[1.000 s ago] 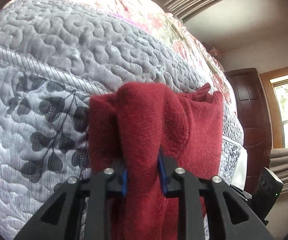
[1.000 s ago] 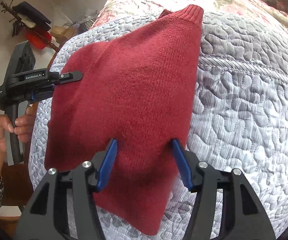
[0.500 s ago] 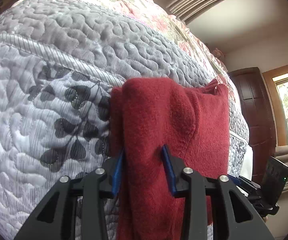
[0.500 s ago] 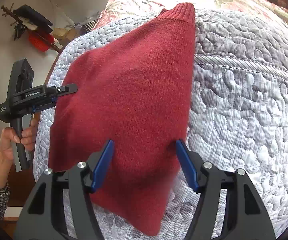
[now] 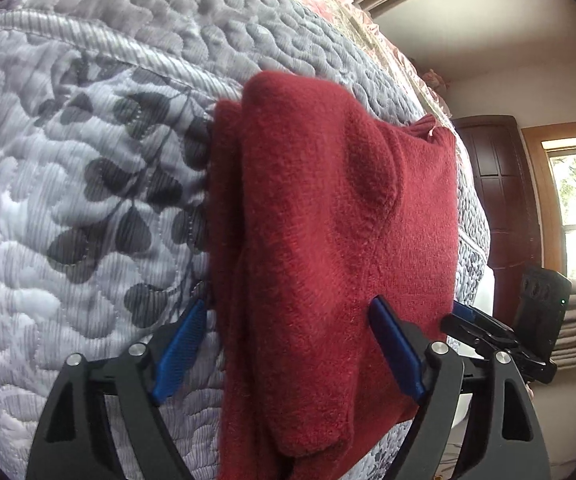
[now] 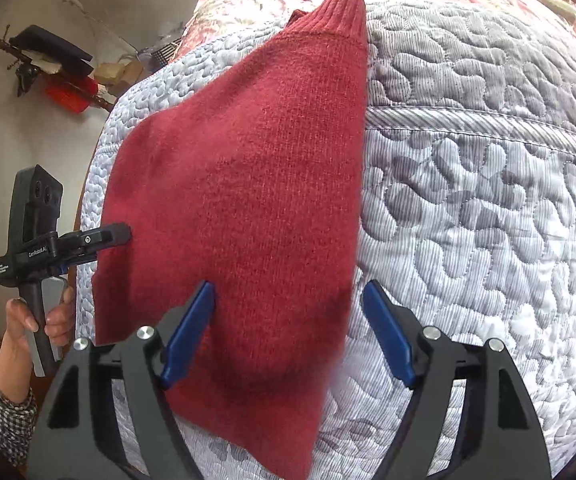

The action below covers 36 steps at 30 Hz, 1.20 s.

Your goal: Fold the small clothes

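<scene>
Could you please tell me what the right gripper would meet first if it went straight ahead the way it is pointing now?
Most likely the red knit garment: the open right gripper already straddles its near edge. The grey quilted bedspread lies directly beneath, though depth is hard to judge.

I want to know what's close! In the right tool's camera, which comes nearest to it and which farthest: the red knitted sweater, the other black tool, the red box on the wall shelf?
1. Red knitted sweater, between its fingers.
2. Other black tool, left.
3. Red box, upper left, far wall.
</scene>
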### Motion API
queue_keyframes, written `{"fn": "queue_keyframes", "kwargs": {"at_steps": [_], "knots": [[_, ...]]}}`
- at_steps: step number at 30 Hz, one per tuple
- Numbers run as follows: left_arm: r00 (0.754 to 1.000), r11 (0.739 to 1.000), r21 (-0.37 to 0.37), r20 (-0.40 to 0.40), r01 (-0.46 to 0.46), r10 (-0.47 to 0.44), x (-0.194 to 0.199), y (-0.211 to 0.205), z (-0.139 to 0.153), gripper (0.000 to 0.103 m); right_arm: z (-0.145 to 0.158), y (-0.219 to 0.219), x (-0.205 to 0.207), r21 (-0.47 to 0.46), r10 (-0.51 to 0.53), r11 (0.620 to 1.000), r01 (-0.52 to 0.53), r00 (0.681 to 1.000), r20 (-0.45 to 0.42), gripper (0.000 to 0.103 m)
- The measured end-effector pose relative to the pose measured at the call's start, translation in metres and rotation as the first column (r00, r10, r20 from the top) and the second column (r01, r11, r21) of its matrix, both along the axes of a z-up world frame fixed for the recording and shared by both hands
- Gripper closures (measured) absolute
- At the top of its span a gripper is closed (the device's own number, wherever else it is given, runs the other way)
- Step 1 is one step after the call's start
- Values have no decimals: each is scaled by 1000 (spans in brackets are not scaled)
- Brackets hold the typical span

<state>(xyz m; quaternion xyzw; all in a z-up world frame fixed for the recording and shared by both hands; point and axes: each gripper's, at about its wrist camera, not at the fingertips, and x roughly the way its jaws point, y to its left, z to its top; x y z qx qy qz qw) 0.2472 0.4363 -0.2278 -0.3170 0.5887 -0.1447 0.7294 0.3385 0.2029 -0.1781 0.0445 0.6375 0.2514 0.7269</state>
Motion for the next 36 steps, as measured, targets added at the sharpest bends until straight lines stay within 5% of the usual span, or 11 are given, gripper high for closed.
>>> {"fn": "queue_keyframes", "kwargs": {"at_steps": [9, 12, 16, 26, 36], "knots": [[998, 998, -41, -5, 55, -55, 23, -18, -19, 15, -24, 9, 11, 69, -11, 997, 17, 996, -85, 21], [997, 994, -78, 16, 73, -72, 24, -26, -15, 28, -31, 11, 13, 91, -21, 995, 31, 994, -105, 19], [993, 993, -27, 42, 114, -113, 26, -40, -15, 28, -36, 13, 14, 106, -17, 994, 28, 994, -109, 18], [997, 991, -123, 65, 60, -52, 12, -33, -19, 57, -26, 18, 16, 201, -31, 978, 52, 994, -106, 55], [990, 981, -166, 108, 103, -86, -9, -60, 7, 60, 8, -8, -6, 258, -44, 964, 69, 994, -102, 57]]}}
